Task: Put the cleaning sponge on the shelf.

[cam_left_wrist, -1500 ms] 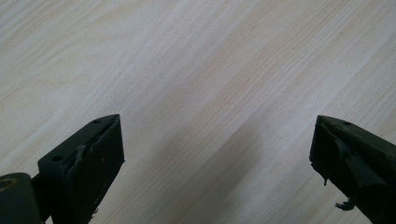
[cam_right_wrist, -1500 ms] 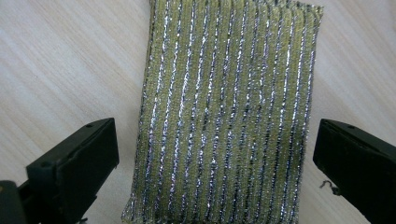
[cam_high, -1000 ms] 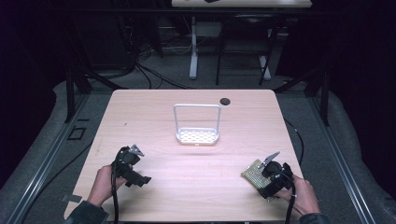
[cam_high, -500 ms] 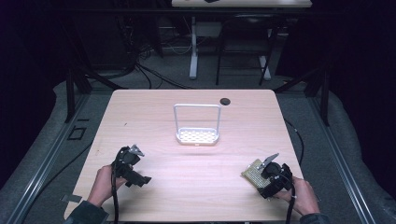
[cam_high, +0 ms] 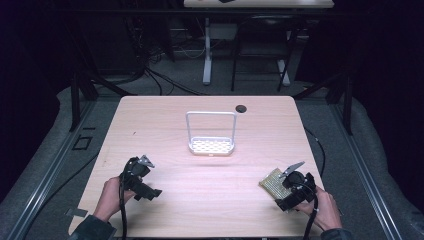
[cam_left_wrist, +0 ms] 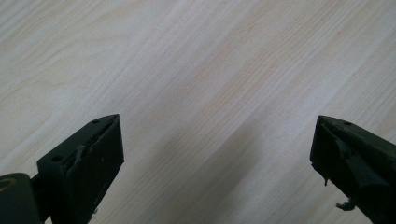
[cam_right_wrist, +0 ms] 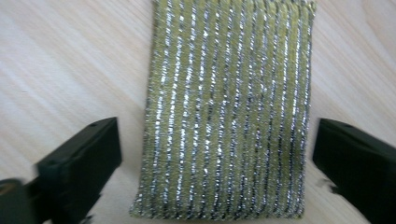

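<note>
Your scouring pad [cam_right_wrist: 226, 112] is yellow-green with glittering silver stripes running its length. The counter [cam_high: 165, 125] under it is pale wood grain, the rack [cam_high: 210, 145] white, your claws black.

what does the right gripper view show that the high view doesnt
Right gripper view alone: the sponge's yellow-green weave with silver stripes, lying between the right gripper's open jaws, apart from both. High view alone: the white rack mid-table, the dark round spot behind it, the left gripper and both hands. Shared: the sponge, the right gripper and the wooden table.
</note>
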